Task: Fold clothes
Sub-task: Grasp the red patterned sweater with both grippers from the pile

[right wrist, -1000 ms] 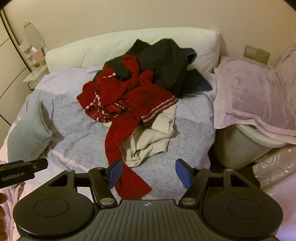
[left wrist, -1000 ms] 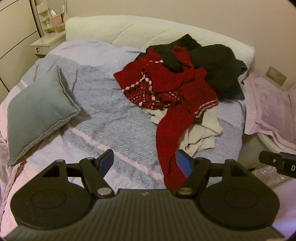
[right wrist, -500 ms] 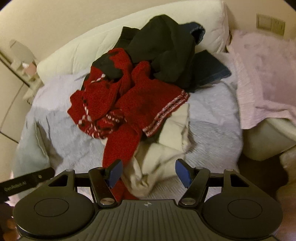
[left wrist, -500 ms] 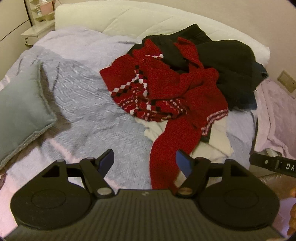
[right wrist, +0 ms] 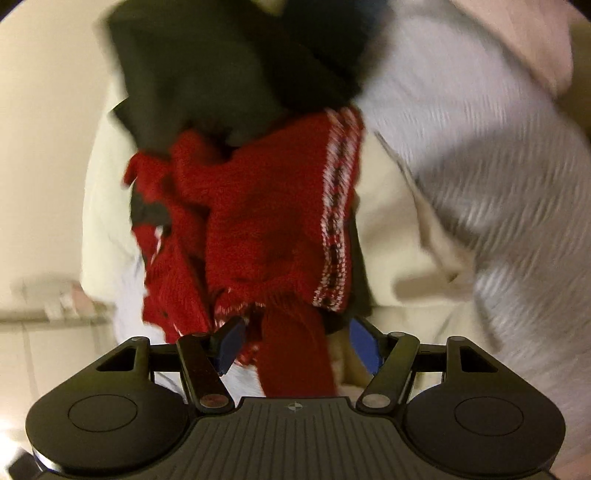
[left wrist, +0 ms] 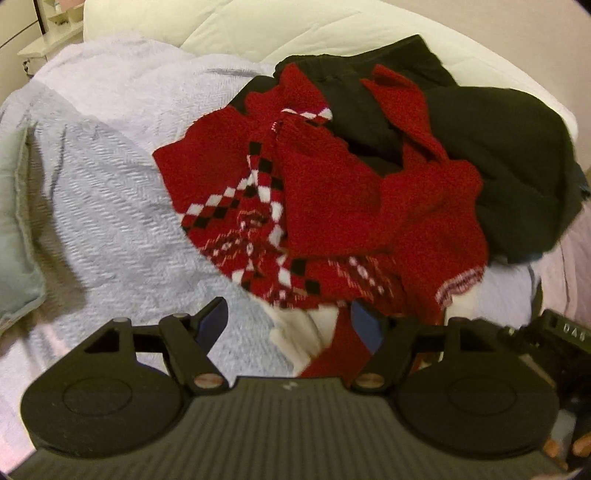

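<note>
A crumpled red knit sweater (left wrist: 332,206) with a black and white diamond pattern lies on the bed, over a cream garment (left wrist: 295,332) and against dark garments (left wrist: 509,177). My left gripper (left wrist: 290,326) is open just in front of the heap, its right finger by the sweater's hanging red sleeve (left wrist: 343,350). In the blurred right wrist view my right gripper (right wrist: 297,341) is open with the red sleeve (right wrist: 295,350) running between its fingers, the sweater (right wrist: 266,221) and a dark garment (right wrist: 221,66) beyond. I see no contact with the pads.
A pale blue-grey woven bedspread (left wrist: 110,203) covers the bed. A grey-green cushion (left wrist: 14,229) lies at the left, a cream headboard pillow (left wrist: 295,26) at the back, pink fabric (left wrist: 576,266) at the right. The other gripper's body (left wrist: 554,336) shows at the right edge.
Both grippers have moved forward to the clothes heap. The right one has tilted sharply and now straddles the red sleeve. Both stayed open.
</note>
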The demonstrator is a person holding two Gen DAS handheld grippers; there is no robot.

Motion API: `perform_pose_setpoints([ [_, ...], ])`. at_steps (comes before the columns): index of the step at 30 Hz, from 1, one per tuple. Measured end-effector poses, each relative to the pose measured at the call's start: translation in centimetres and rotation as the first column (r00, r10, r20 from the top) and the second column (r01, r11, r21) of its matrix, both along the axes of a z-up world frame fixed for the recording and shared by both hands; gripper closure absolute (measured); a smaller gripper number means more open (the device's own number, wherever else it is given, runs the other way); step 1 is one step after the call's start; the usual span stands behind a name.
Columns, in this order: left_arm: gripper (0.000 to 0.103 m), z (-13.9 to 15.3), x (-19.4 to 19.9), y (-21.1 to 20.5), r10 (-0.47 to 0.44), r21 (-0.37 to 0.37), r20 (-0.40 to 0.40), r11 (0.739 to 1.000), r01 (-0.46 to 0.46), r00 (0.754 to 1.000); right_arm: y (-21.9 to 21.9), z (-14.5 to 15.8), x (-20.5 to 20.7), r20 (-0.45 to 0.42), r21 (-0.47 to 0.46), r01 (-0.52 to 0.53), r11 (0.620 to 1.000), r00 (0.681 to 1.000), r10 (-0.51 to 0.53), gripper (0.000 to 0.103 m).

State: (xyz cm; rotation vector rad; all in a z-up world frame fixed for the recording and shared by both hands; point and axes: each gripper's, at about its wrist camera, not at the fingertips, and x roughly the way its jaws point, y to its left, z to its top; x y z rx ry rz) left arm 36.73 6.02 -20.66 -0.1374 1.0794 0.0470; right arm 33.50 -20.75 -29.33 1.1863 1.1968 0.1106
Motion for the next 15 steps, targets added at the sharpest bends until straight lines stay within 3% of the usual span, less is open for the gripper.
perform_pose_setpoints([
  [3, 0.032, -0.8, 2.0, 1.0, 0.035, -0.048, 0.018, 0.998, -0.034, 0.999, 0.1, -2.9, 0.3, -0.075, 0.064, 0.086, 0.994, 0.994, -0.081, 0.036],
  [5, 0.032, -1.4, 3.3, 1.7, 0.059, -0.081, 0.03, 0.995, -0.056, 0.998, 0.6, -4.3, 0.2, -0.107, 0.056, 0.095, 0.994, 0.99, -0.088, 0.035],
  [9, 0.031, -2.5, 5.7, 2.9, 0.105, -0.152, 0.043, 0.984, -0.097, 0.994, 1.2, -6.1, 0.6, -0.097, 0.092, 0.116, 0.989, 0.989, -0.107, 0.035],
  [13, 0.031, -4.7, 7.0, 3.9, 0.162, -0.258, 0.027, 0.954, -0.149, 0.986, 1.2, -8.2, 0.9, -0.145, 0.177, 0.212, 0.961, 0.972, -0.187, 0.035],
  [15, 0.034, -5.7, 7.6, 4.3, 0.19, -0.31, 0.017, 0.934, -0.175, 0.982, 1.4, -8.3, 1.1, -0.142, 0.179, 0.204, 0.963, 0.973, -0.18, 0.035],
])
